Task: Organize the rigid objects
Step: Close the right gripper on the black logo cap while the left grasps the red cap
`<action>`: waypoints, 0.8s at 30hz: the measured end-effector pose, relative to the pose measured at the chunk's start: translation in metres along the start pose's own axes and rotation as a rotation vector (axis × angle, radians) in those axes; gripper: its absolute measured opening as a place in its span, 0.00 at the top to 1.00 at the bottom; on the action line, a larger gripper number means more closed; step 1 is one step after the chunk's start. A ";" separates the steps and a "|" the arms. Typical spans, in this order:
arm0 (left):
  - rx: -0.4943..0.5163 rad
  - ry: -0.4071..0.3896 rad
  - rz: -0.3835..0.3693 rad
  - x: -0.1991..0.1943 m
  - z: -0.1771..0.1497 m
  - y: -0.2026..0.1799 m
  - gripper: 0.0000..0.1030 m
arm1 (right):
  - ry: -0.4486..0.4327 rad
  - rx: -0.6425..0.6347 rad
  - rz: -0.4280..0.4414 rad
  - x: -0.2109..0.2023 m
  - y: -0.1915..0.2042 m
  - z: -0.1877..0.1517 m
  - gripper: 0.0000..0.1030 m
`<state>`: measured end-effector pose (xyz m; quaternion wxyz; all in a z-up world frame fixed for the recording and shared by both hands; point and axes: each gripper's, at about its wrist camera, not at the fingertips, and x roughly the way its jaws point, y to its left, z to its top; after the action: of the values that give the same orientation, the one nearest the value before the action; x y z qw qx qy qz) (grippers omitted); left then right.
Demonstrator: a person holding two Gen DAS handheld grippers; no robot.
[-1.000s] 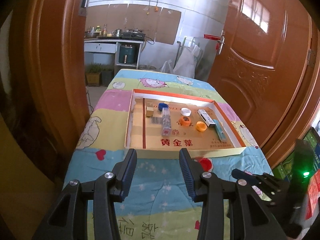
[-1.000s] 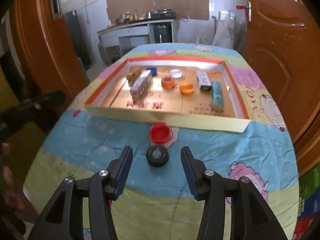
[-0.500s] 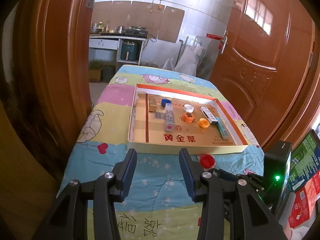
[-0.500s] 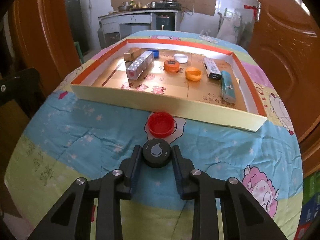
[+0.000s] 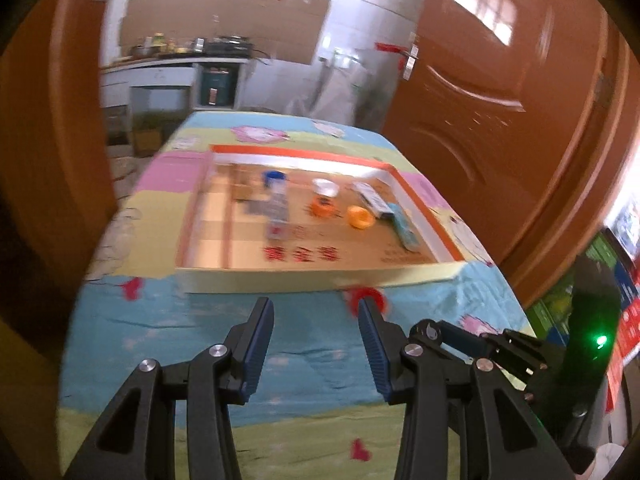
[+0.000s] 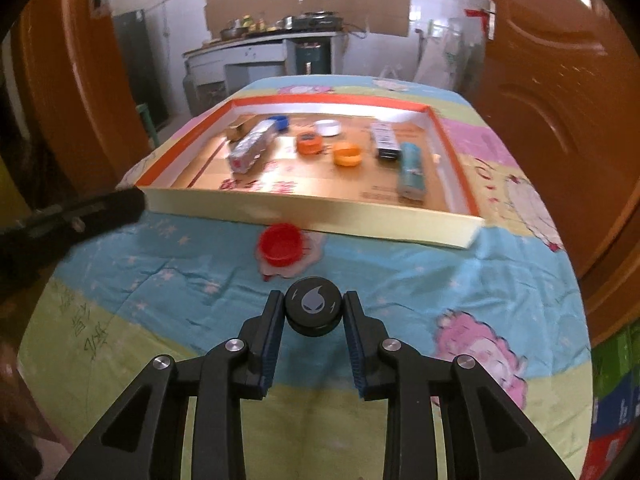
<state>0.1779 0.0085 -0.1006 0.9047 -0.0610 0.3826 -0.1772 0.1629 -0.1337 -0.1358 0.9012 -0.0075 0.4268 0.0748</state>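
Note:
My right gripper (image 6: 313,312) is shut on a round black cap (image 6: 314,307) with a grey drop logo, held just above the blanket. A red cap (image 6: 281,245) lies ahead of it, against the front wall of the shallow cardboard tray (image 6: 312,212). The tray holds orange caps, a white cap, a blue cap and several small boxes. My left gripper (image 5: 316,320) is open and empty, over the blanket in front of the tray (image 5: 280,276). The red cap (image 5: 370,298) sits just beyond its right finger. The black cap (image 5: 430,328) shows at its right.
The table is covered by a cartoon-print blanket (image 6: 400,280). Wooden doors stand on both sides (image 5: 500,120). A kitchen counter (image 6: 260,48) stands beyond the table's far end. Coloured cartons (image 5: 624,280) are stacked at the right.
My right gripper stays closed on the black cap and has lifted it slightly. My left gripper has swung closer to the table, its view blurred by motion.

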 end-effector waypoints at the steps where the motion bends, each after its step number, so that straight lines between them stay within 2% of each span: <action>1: 0.010 0.006 -0.012 0.004 0.000 -0.004 0.57 | -0.003 0.010 -0.003 -0.002 -0.004 -0.001 0.71; 5: 0.064 0.049 -0.055 0.027 -0.002 -0.026 0.57 | -0.025 0.047 -0.014 -0.014 -0.022 -0.005 0.71; 10: 0.110 0.091 -0.076 0.050 -0.005 -0.044 0.57 | -0.039 0.096 -0.014 -0.018 -0.042 -0.008 0.70; 24: 0.119 0.140 -0.001 0.095 -0.002 -0.045 0.57 | -0.053 0.144 0.020 -0.016 -0.061 -0.006 0.70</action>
<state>0.2251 -0.0676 -0.1547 0.8776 0.0052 0.4339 -0.2037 0.1565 -0.1961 -0.1305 0.9095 0.0634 0.4073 0.0531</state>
